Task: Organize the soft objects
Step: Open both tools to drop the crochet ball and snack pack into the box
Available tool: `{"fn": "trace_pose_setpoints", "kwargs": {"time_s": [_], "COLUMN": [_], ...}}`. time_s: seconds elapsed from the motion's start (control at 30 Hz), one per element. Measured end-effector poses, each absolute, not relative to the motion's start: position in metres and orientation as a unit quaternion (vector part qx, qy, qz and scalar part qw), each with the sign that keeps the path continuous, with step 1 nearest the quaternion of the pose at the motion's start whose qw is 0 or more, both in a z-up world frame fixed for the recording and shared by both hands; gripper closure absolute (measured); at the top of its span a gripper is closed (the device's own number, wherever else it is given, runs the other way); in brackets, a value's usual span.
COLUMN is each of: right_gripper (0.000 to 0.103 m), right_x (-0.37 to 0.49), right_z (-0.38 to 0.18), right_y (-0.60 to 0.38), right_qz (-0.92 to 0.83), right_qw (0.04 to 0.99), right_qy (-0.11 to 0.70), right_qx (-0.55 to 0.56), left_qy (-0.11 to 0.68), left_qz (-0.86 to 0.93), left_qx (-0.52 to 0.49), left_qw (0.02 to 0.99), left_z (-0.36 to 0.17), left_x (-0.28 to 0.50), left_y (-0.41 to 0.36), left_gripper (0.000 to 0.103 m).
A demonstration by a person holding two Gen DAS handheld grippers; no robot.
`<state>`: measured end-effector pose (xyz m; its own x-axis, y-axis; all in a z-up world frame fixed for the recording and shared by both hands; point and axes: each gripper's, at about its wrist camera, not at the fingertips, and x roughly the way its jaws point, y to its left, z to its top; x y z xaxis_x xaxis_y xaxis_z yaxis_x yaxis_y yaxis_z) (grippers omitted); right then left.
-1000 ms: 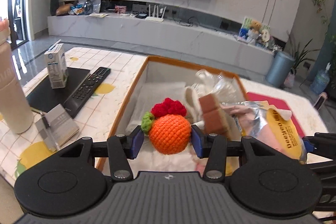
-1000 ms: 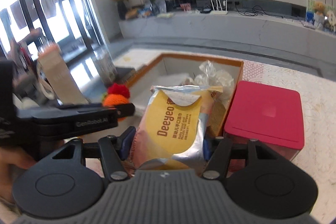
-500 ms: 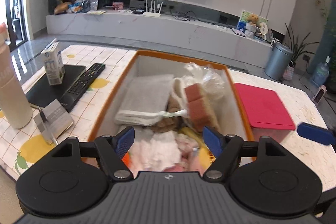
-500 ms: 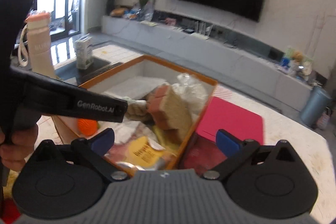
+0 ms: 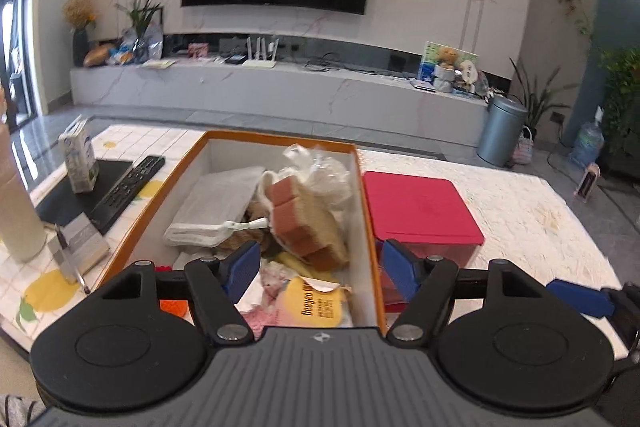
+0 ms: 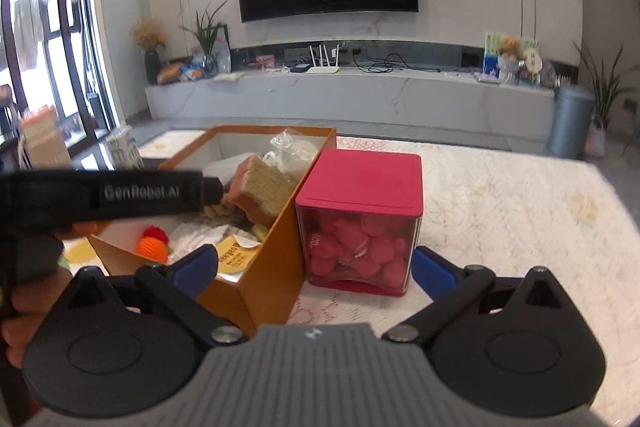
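A second ago my left claw (image 5: pixel 318 269) clamped the orange ball (image 6: pixel 152 247) and my right claw (image 6: pixel 314 269) the yellow packet (image 5: pixel 316 303). Both have just been opening and now stand wide apart, empty. Ball and packet lie in the box (image 5: pixel 370 223), low in both frames, beside the red bin (image 6: pixel 362 223).

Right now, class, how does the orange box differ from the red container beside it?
The orange box is open-topped, long and low; the red container is lidded, compact and taller. The box has opaque walls; the container's front is see-through, showing round pieces. Both sit on the table, side by side.
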<state>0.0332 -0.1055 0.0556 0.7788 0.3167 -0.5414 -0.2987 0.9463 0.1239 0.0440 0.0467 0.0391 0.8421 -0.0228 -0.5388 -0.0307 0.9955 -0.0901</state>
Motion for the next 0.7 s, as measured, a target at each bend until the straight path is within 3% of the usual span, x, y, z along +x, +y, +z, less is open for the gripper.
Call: {"fn": "trace_pose_setpoints", "kwargs": {"time_s": [0.7], "right_gripper": [0.002], "right_x": [0.025], "right_z": [0.054], "right_y": [-0.116], "right_qz": [0.171], "right_qw": [0.946], "right_qy": [0.274], "right_qx": [0.020], "left_qy": [0.252], "left_qz": [-0.014], "left_qx": [0.005], "left_qw": [0.968], "left_z": [0.034], "left_x": [0.034], "left_y": [0.024], "left_gripper": [0.021]}}
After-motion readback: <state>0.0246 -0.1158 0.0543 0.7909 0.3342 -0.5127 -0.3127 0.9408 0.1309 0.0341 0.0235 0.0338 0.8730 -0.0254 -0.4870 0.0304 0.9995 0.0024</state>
